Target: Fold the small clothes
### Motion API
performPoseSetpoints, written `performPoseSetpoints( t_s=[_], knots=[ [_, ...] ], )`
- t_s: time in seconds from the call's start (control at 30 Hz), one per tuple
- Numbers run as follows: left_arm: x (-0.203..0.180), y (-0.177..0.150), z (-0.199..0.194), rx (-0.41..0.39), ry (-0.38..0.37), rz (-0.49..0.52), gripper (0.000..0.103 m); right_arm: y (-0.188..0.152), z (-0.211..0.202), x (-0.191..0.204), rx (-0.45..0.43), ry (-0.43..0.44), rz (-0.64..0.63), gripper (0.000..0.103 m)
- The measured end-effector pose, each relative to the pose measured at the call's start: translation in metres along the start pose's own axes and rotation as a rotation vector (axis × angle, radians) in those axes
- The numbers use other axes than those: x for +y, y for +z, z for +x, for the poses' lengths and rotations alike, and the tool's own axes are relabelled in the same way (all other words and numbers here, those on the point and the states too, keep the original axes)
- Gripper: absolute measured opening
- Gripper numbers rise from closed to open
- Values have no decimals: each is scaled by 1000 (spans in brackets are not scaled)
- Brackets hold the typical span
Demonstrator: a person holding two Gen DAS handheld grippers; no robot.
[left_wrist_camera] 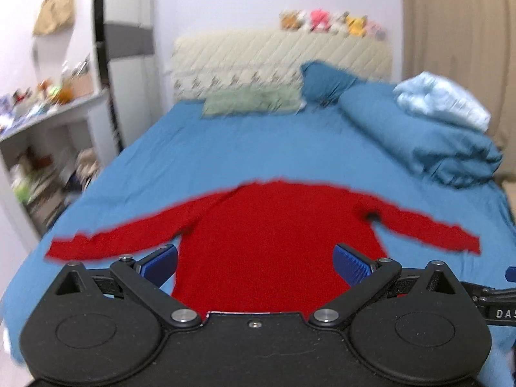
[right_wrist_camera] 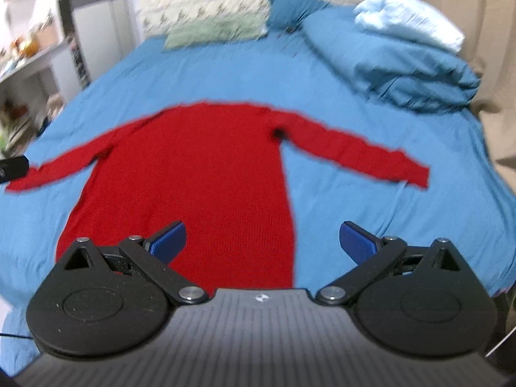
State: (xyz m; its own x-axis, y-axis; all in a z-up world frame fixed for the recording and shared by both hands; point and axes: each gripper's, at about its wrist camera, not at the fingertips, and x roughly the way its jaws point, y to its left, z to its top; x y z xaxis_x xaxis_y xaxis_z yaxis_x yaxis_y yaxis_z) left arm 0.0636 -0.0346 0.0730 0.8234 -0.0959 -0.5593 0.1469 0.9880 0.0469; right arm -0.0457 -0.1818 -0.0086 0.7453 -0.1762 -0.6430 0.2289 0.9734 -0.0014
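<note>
The sweater point(left_wrist_camera: 274, 242) is spread flat mid-frame, sleeves out, ready for folding. Both the left gripper point(left_wrist_camera: 256, 262) and right gripper point(right_wrist_camera: 262, 240) are held above its hem, jaws apart, nothing gripped.

Red sweater point(left_wrist_camera: 267, 238) on a blue bed sheet point(left_wrist_camera: 258, 148)

The sweater is solid red, with a fine knit rib showing near its hem. Beyond the sweater lie a pale green pillow point(left_wrist_camera: 254, 98), a darker teal pillow point(left_wrist_camera: 325, 79) and a cream quilted headboard point(left_wrist_camera: 277, 54); to the sweater's far right, a light blue blanket point(left_wrist_camera: 441, 100) tops a blue duvet point(left_wrist_camera: 419, 138). Both black grippers carry blue pads point(right_wrist_camera: 169, 242).
</note>
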Motion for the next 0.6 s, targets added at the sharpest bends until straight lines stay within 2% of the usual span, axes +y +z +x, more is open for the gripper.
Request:
performPoseSetpoints(
  t_s=[0.07,0.13,0.17,0.23,0.3,0.37,0.43,0.6],
  knots=[
    [-10,18,19,-9,-17,20,103,17,3,-17,-32,-28,35,103],
    [-22,39,37,-55,-50,22,103,31,10,-38,-55,-51,81,103],
    [-25,50,43,-74,-103,-19,103,37,14,-49,-60,-62,108,103],
    [-36,65,71,-63,-171,-42,103,45,26,-76,-77,-76,176,103],
    [-51,81,95,-64,-186,-35,103,50,44,-103,-88,-104,241,103],
    [-75,89,135,-30,-184,3,103,50,62,-129,-89,-128,306,103],
    [-86,101,160,-9,-222,3,103,45,80,-157,-96,-141,376,103],
    [-126,103,258,112,-236,31,103,26,139,-213,-83,-135,524,103]
  ],
)
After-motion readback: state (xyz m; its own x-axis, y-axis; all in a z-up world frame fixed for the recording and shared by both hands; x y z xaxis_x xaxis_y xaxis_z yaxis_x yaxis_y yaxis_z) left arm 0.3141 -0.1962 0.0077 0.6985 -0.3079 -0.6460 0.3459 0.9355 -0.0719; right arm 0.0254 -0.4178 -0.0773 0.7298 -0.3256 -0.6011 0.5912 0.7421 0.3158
